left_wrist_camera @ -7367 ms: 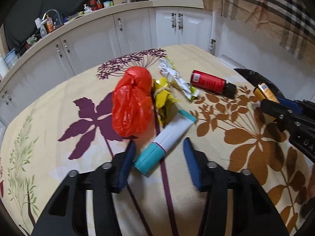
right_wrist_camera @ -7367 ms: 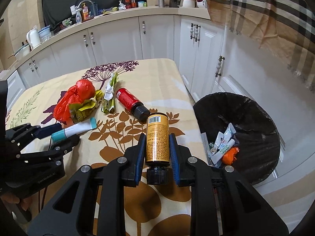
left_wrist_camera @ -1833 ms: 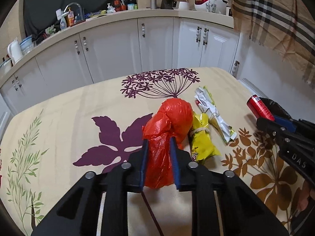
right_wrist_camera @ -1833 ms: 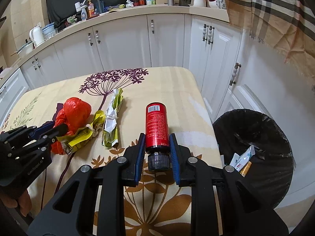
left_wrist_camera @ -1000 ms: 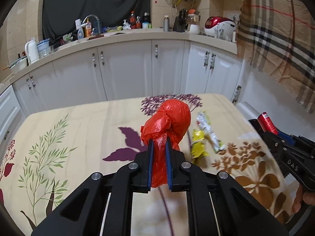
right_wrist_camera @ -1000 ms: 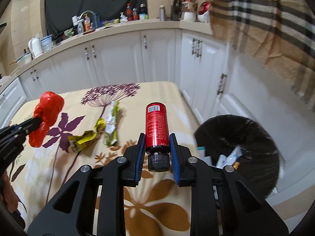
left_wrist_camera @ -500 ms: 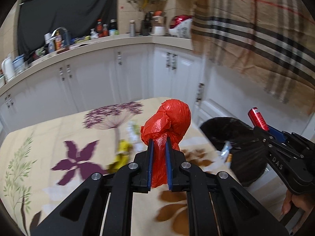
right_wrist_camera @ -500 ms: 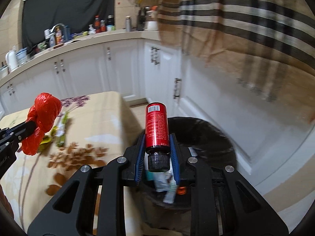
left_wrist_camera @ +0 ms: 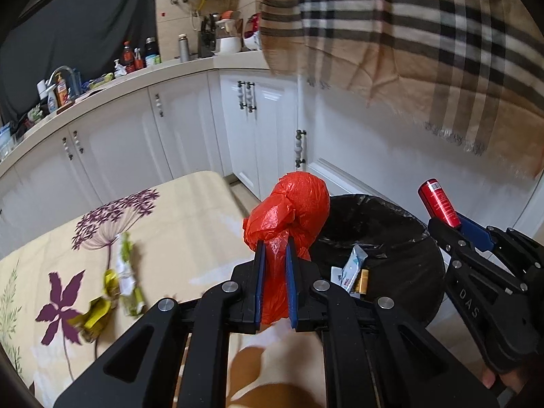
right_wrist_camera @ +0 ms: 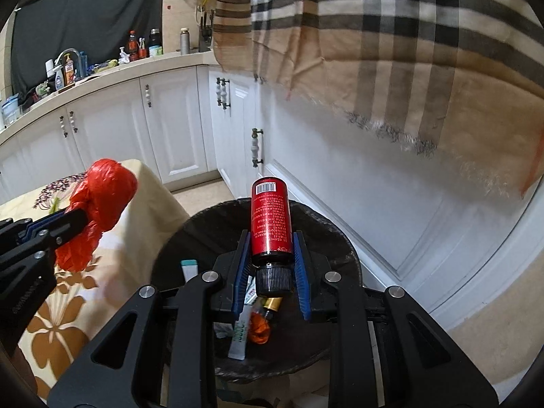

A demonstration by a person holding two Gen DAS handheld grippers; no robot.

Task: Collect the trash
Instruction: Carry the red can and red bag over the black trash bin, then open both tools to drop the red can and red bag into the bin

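White kitchen cabinets [left_wrist_camera: 190, 129] curve behind a table covered by a cream floral cloth [left_wrist_camera: 176, 231], with a plaid fabric [right_wrist_camera: 391, 51] hanging at upper right. Nearest the left wrist camera, the left gripper [left_wrist_camera: 274, 265] pinches the tail of a crumpled red plastic bag [left_wrist_camera: 292, 210], its knotted bulk standing above the blue pads, beside the bin's rim. The right gripper [right_wrist_camera: 271, 258] is clamped on a red bottle [right_wrist_camera: 271, 217], black cap toward the camera, barcode end tilted away, over the black-lined trash bin [right_wrist_camera: 210, 224]. Only the left view shows the yellow and green wrappers [left_wrist_camera: 115, 289] on the cloth. Only the right view shows the bin's depth, with a white tube [right_wrist_camera: 239, 336] and orange scrap [right_wrist_camera: 259, 329] inside.
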